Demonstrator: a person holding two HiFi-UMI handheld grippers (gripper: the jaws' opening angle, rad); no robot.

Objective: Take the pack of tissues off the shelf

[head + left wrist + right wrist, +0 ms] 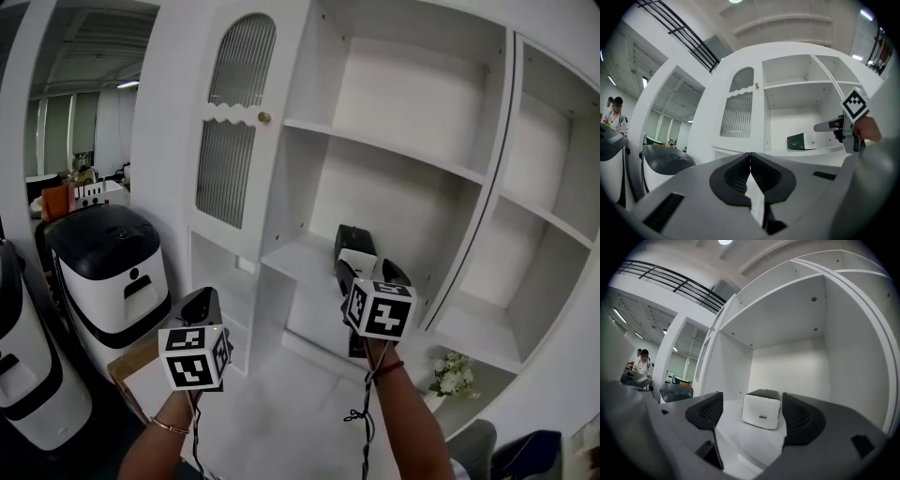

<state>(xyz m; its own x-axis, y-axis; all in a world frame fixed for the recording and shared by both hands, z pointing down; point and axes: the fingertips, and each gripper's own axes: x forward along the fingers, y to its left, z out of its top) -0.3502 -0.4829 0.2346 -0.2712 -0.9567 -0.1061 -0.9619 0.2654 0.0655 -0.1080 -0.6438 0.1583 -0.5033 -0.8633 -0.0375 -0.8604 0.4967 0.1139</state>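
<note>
Head view first: the white shelf unit (403, 150) fills most of what there is to see, its open compartments nearly all bare. On its left side is an arched door (234, 122) with ribbed glass and a small knob, closed. Further left, on the floor, stands a white machine with a black domed top (112, 272), clear of the work.

The two grippers are held up in front of the unit. The right gripper (368, 274) points level into the lower middle compartment with its jaws spread wide and nothing pressed between the pads. The right gripper view shows the pack lined up in the gap between them but further in, not touched. The left gripper (202, 300) hangs lower and to the left, away from that compartment. In its own view the jaws sit closed tip to tip with nothing between them.

The pack of tissues (355, 253) lies flat on the lower middle board, dark on top with a white end facing outward, and it is the only thing on that board. A small spray of white flowers (453, 373) sits low at the right.

As I judge it, the task is only at the approach. The pack is unheld and still on its board, so closing in, gripping and lifting it out are all still to do.
</note>
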